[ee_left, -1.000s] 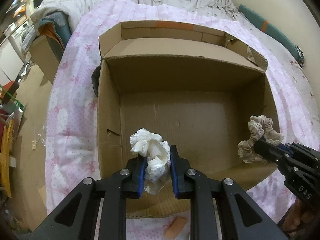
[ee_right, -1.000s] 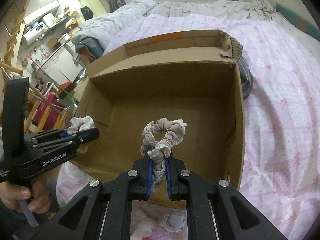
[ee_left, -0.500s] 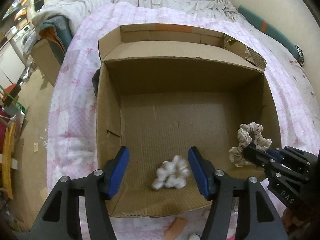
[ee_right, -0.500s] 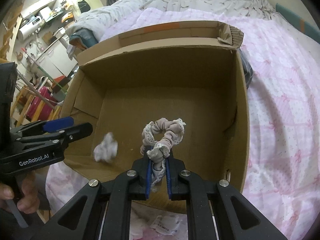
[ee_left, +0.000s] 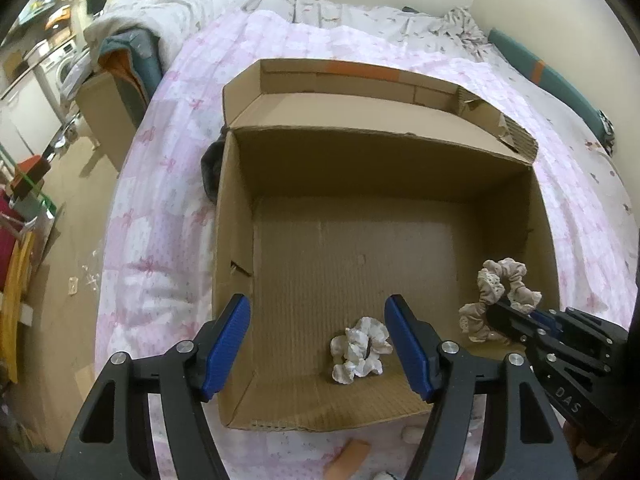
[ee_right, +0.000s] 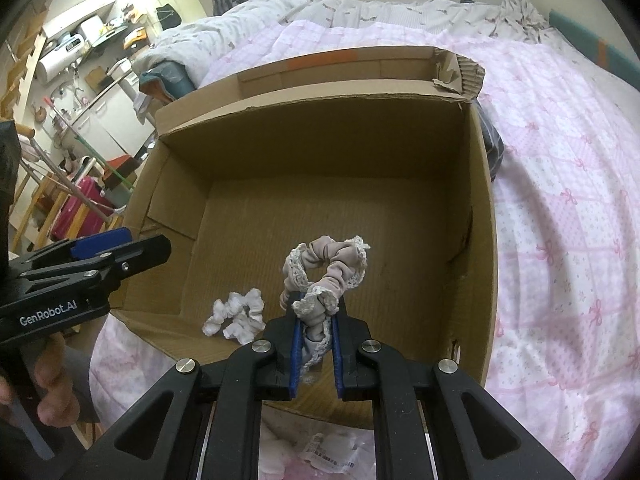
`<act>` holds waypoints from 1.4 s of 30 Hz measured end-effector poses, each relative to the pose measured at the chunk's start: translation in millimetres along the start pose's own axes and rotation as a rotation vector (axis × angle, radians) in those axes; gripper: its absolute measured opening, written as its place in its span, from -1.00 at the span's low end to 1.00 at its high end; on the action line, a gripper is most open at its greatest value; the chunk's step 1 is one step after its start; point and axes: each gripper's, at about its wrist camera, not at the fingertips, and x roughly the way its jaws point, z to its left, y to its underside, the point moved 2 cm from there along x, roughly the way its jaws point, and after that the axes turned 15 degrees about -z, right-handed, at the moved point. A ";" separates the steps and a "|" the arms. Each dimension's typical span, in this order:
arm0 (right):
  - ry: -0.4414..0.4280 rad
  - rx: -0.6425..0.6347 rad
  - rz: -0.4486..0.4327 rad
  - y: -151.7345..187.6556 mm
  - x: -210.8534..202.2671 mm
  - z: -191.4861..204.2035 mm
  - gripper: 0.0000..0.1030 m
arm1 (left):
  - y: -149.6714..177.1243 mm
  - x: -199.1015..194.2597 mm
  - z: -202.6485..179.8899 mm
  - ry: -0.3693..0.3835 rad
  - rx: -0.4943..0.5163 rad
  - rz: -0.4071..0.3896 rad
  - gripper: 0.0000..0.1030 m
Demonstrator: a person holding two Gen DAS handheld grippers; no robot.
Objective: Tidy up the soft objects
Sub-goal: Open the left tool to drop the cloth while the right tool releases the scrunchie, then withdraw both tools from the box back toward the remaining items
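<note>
A cardboard box (ee_left: 236,208) sits open on the pink quilted bed (ee_left: 160,200), serving as the bin for the soft things. The white scrunchie (ee_left: 360,350) lies loose on the box floor near the front wall, below the left gripper (ee_left: 318,344), whose jaws are opening with nothing pressed between them, a release rather than a grasp. The right gripper (ee_right: 315,344) has its jaws clamped on the beige lace-trimmed scrunchie (ee_right: 326,276), held over the box interior, probably so it drops beside the white one.
</note>
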 end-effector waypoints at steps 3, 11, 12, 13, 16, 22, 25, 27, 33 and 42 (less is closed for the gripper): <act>-0.003 0.004 -0.004 -0.1 -0.8 -0.9 -0.71 | -1.6 -1.4 -2.1 0.015 -0.008 -0.012 0.30; 0.038 0.027 -0.123 -12.7 -18.6 -5.7 0.59 | -4.2 1.3 2.2 -0.005 -0.004 0.011 0.30; 0.028 0.034 -0.129 -14.8 -20.4 -6.4 0.62 | -4.2 0.5 3.3 -0.005 -0.009 0.007 0.30; 0.015 0.044 -0.125 -16.5 -21.1 -7.1 0.74 | -4.8 -1.2 3.9 -0.008 -0.011 -0.004 0.30; 0.022 0.062 -0.139 -19.0 -23.4 -9.9 0.98 | -6.2 -6.7 2.9 -0.019 0.001 -0.029 0.30; 0.017 0.075 -0.120 -19.1 -22.4 -11.4 1.00 | -13.4 -23.1 6.7 -0.027 0.005 -0.098 0.30; 0.029 0.075 -0.115 -17.1 -23.2 -12.3 1.00 | -15.5 -32.0 10.7 -0.043 0.021 -0.123 0.30; 0.030 0.086 -0.127 -17.2 -28.1 -13.5 1.00 | -15.9 -39.7 14.1 -0.040 0.019 -0.138 0.30; 0.015 0.159 -0.169 -21.3 -52.4 -16.3 1.00 | -8.6 -65.9 17.1 -0.029 0.041 -0.171 0.30; 0.018 0.170 -0.158 1.6 -79.5 -7.3 1.00 | 21.2 -99.0 35.5 -0.041 -0.014 -0.167 0.49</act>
